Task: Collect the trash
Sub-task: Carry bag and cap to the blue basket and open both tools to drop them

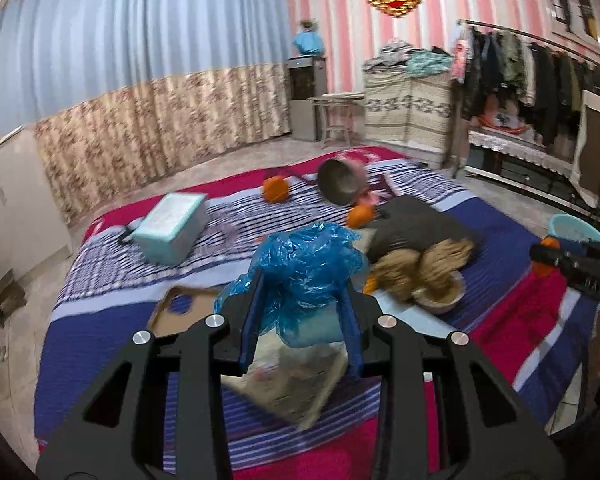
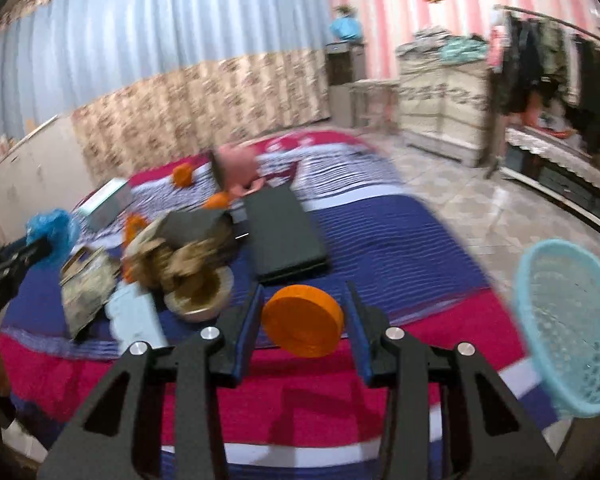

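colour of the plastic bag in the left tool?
Blue, translucent and crumpled plastic bag; clearest in the left wrist view, between the left tool fingers.

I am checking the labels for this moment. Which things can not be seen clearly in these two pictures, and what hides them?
- Left wrist view: the blue plastic bag in the left gripper hides part of the bed behind it.
- Right wrist view: motion blur smears the brown pile; its nature is unclear.
- Right wrist view: the light blue basket is cut off by the frame edge.
- Right wrist view: whether the right gripper touches the orange disc is unclear.
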`<state>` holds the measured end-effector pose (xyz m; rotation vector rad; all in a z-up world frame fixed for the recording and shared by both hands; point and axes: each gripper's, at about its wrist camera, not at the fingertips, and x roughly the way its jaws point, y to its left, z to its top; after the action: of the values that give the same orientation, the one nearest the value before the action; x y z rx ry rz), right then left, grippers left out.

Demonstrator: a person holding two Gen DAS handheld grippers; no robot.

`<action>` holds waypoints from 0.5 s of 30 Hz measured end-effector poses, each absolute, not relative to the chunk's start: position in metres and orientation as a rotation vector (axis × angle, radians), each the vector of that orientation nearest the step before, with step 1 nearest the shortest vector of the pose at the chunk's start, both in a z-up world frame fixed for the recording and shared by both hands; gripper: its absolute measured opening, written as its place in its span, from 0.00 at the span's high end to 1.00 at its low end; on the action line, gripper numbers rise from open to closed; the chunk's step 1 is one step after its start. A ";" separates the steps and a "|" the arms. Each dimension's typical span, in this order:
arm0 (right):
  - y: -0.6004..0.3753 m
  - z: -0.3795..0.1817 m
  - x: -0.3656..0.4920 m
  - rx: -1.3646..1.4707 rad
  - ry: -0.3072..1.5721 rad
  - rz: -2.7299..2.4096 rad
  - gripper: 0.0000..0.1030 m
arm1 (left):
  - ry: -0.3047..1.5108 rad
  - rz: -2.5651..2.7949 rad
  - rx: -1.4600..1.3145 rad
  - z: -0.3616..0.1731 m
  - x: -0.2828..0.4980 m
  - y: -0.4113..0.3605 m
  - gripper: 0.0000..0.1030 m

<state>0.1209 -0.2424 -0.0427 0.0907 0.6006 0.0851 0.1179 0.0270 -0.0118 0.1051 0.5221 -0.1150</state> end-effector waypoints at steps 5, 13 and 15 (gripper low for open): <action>-0.302 -0.025 0.110 0.121 0.547 -0.062 0.61 | 0.477 -0.198 0.146 0.002 0.122 -0.029 0.67; -0.398 -0.018 0.099 0.196 0.508 -0.280 0.61 | 0.436 -0.359 0.153 0.020 0.129 -0.117 0.67; -0.415 -0.024 0.103 0.205 0.521 -0.315 0.61 | 0.427 -0.394 0.173 0.019 0.129 -0.139 0.67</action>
<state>0.1030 -0.4150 -0.0236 0.2047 0.5210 -0.3150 0.1287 -0.1390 0.0193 0.1726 0.4271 -0.3939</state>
